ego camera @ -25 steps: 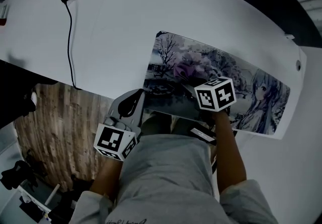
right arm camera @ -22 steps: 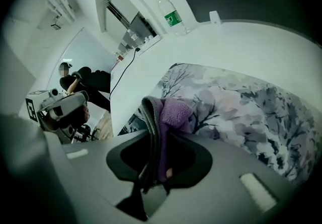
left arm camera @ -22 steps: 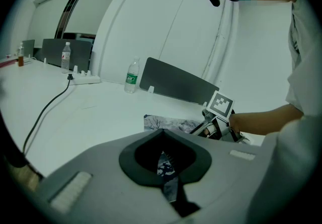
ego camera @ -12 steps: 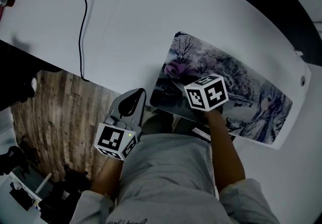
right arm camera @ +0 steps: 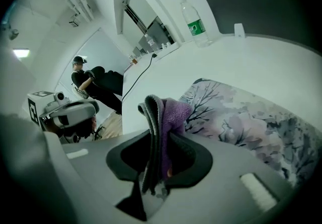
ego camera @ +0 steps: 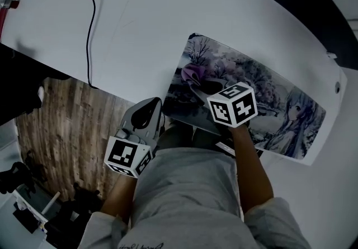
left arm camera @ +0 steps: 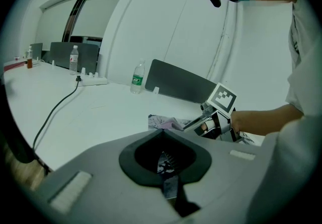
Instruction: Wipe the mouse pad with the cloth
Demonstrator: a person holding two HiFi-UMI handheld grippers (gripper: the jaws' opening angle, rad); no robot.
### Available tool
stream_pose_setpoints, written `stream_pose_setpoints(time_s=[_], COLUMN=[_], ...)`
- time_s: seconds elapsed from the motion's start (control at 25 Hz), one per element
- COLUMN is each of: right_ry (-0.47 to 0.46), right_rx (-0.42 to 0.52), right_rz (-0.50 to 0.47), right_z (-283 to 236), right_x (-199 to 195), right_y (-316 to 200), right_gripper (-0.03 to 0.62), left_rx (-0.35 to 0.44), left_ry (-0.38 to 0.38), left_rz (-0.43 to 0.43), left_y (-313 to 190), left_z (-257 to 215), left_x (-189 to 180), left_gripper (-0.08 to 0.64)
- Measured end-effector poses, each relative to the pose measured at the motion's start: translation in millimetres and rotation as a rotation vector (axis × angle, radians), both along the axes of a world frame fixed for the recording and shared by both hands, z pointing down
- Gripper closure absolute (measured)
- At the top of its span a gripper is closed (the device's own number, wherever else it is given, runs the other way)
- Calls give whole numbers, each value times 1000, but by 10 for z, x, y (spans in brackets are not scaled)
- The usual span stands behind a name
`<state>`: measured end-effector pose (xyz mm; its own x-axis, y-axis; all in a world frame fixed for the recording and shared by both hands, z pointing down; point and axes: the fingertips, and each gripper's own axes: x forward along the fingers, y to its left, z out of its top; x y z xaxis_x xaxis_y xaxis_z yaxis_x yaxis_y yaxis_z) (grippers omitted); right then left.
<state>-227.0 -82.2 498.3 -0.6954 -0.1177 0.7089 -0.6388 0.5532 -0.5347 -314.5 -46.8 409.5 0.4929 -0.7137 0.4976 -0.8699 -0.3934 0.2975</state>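
— How far along is the wiping?

— Under way, it seems. The right gripper (right arm camera: pixel 157 137) has its fingers clamped on the folded purple cloth (right arm camera: pixel 170 112), which is down over the left part of the mouse pad (ego camera: pixel 279 99) on the desk (ego camera: pixel 140 24).

— And the other one?

— The left gripper (left arm camera: pixel 164 165) has its fingers pinched nearly shut on a thin printed sliver, apparently the pad's near corner. The pad's right stretch probably remains to be wiped.

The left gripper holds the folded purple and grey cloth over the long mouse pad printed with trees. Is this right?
No, it is the right gripper that holds the folded purple and grey cloth over the long mouse pad printed with trees, as the right gripper view shows.
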Motion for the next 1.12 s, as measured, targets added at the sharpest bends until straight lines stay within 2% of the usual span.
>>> stream_pose_setpoints(time_s=[0.2,0.36,0.76,0.96,1.12], right_ry=[0,12,107,146,191], right_rx=[55,59,56,31,15], right_rz=[67,149,427,588,680], right_z=[-183,-233,-264,-216,-159], right_x=[538,1149,3077,4054,4694], right_y=[44,207,909,1288,1636], right_gripper=[497,497,497,497,497], left_rx=[20,32,36,28,20], left_ry=[-3,0,18,23,23], left_rz=[83,180,446,514,556], left_y=[-16,40,396,582,754], left_z=[-60,-137,-201,-170,-125], left_x=[475,1044,2629,3177,3512], left_gripper=[545,545,545,545,545])
